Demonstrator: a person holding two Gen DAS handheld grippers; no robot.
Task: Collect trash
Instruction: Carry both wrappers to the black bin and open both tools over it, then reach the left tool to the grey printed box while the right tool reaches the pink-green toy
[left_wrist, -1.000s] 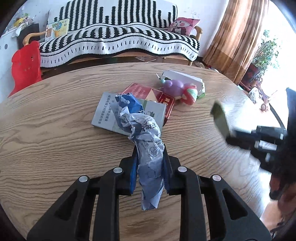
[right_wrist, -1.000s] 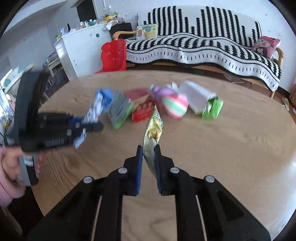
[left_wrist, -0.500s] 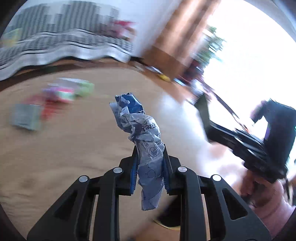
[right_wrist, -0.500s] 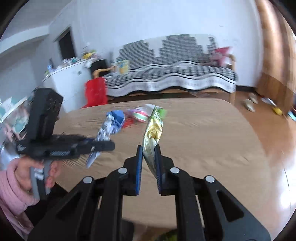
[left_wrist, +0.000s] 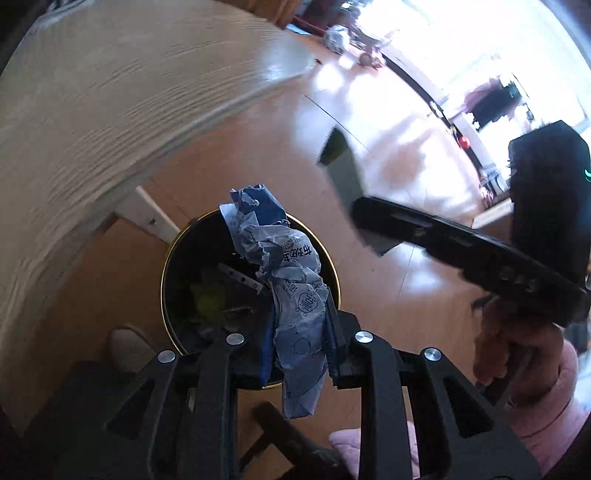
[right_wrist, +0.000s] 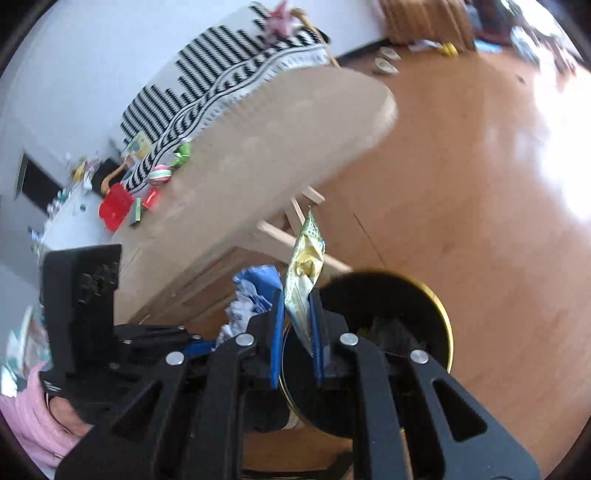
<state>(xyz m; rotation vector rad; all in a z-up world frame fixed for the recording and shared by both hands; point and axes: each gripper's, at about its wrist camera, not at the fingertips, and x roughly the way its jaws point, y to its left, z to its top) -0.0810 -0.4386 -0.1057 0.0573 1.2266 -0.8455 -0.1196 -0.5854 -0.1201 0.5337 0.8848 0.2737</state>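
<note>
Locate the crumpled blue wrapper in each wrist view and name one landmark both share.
Left wrist: crumpled blue wrapper at centre, clamped in the left gripper, over the bin.
Right wrist: same wrapper left of centre, beside the gold packet.
Shared landmark: the gold-rimmed black bin.

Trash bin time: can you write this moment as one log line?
left gripper: shut on blue wrapper | right gripper: shut on yellow wrapper | both above bin
</note>
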